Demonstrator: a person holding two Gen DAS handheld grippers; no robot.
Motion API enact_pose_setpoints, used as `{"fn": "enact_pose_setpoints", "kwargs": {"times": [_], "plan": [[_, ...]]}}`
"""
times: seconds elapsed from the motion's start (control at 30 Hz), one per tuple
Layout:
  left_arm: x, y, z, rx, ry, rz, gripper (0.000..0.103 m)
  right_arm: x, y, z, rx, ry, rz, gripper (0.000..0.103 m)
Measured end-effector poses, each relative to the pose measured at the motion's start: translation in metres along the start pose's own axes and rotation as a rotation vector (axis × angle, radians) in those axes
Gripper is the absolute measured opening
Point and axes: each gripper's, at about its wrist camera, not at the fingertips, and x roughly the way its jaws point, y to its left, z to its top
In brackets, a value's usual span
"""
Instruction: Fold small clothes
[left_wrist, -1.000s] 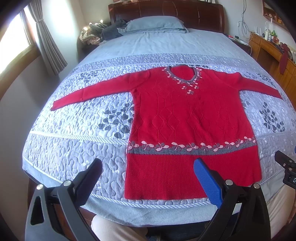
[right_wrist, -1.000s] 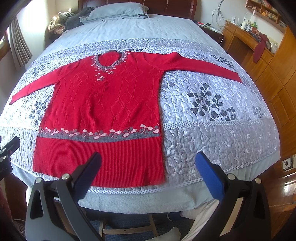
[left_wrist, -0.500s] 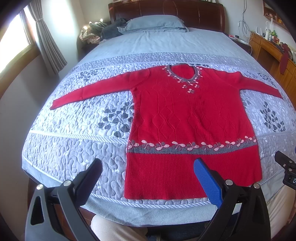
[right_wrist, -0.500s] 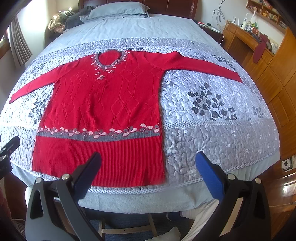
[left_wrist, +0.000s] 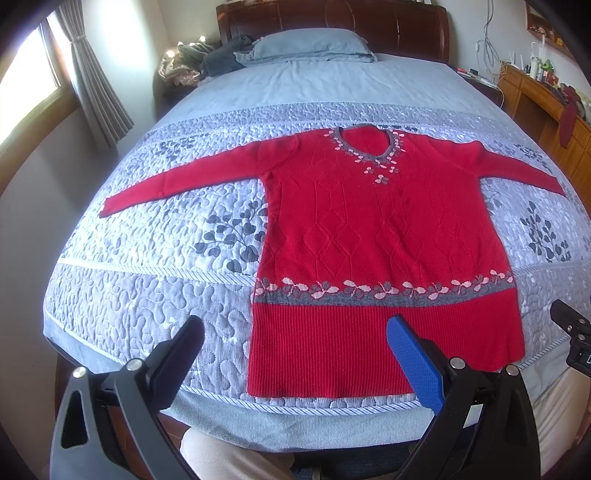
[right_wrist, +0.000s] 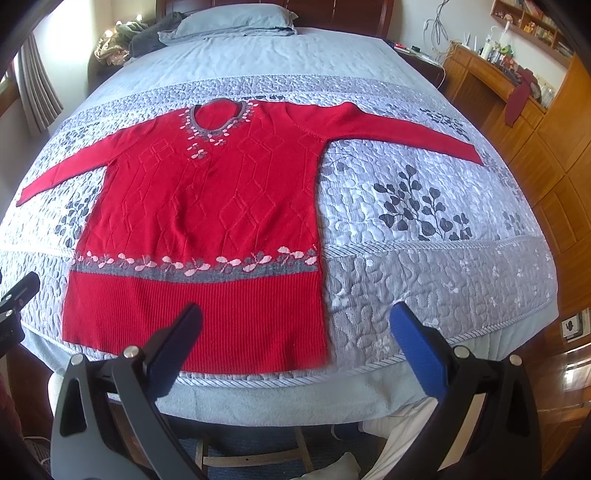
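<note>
While both grippers are hovering short of the bed (left_wrist: 122, 295), nothing is yet being held.

Item: sweater (left_wrist: 369, 229), red, lying flat and face up on the quilt, sleeves spread, hem nearest the grippers.

Left gripper (left_wrist: 295, 345): jaws gaping wide, empty; the hem's left corner is sitting just ahead, between its fingers.

Right gripper (right_wrist: 297, 334): likewise standing wide open and empty; the hem's right corner is lying ahead, between its fingers.

Risks, as judged:
- Quilt is puckering under the knit; a low pinch is likely catching bedding along with the hem.
- Knit is looking soft and stretchy; uneven lifting by the two sides is likely skewing the fold.
- Sleeves are reaching far out to either side of the grippers; left unfolded, they are likely trailing and bunching.
- Hem is lying near the bed's edge; a tug toward the grippers is risking sliding it off.
</note>
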Motion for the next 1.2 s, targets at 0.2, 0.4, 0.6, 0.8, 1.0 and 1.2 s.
{"fn": "enact_pose_setpoints", "kwargs": {"times": [0.2,0.4,0.6,0.8,1.0,1.2], "plan": [[0.002,-0.001,-0.001,0.001,0.002,0.002,0.099,0.002,-0.001,0.0,0.003,0.004,0.0,0.101],[0.004,0.0,0.0,-0.001,0.004,0.002,0.099,0.003,-0.001,0.0,0.004,0.006,0.0,0.101],[0.006,-0.002,0.001,0.003,0.009,0.003,0.099,0.007,-0.001,0.001,0.003,0.011,-0.001,0.101],[0.011,-0.003,0.001,0.001,0.019,0.003,0.099,0.009,0.0,0.001,-0.001,0.013,0.0,0.101],[0.031,-0.012,0.023,-0.001,0.05,-0.003,0.099,0.025,-0.024,0.019,-0.006,0.017,-0.023,0.101],[0.067,-0.064,0.108,-0.006,0.014,-0.002,0.099,0.064,-0.119,0.078,0.082,0.026,-0.143,0.101]]}}
